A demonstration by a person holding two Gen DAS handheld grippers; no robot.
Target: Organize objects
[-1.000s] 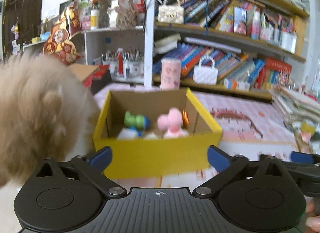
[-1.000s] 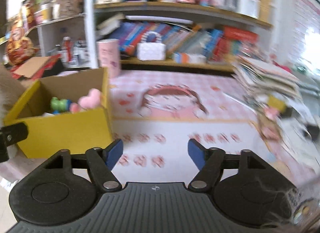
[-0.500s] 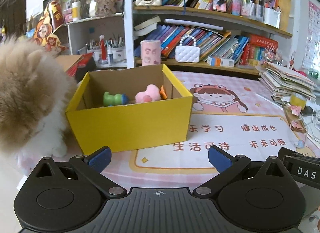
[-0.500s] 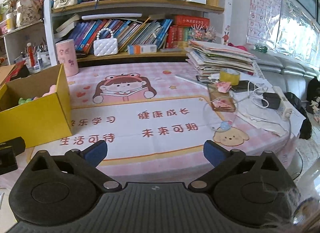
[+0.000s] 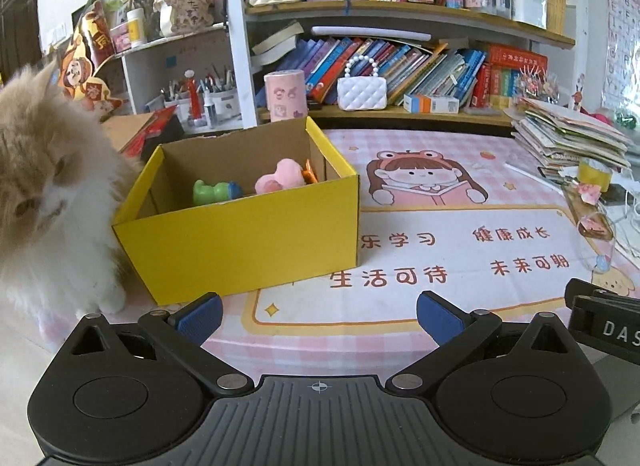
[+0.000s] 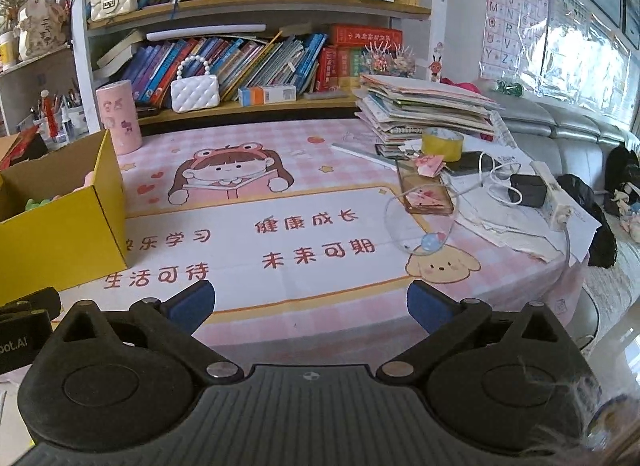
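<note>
Yellow box (image 5: pixel 256 242) on desk (image 5: pixel 460 250), left side, open top. Inside: green toy (image 5: pixel 210 191), pink toy (image 5: pixel 280 179), small orange item behind pink one, hard to ID. Fluffy cat (image 5: pixel 48 193) sits just beside box's left wall.

Left gripper (image 5: pixel 318 312): jaws spread wide, nothing btwn, over desk's near edge, in front of box.

Right gripper (image 6: pixel 310 302): jaws have just been opening, now at widest, empty, over printed mat (image 6: pixel 280 234); box at left edge of view.

Paper stack (image 6: pixel 424 109), tape roll (image 6: pixel 442 143) at desk's far right.

two wrist views, table-edge, angled down; shared yellow box (image 5: pixel 256 234)
</note>
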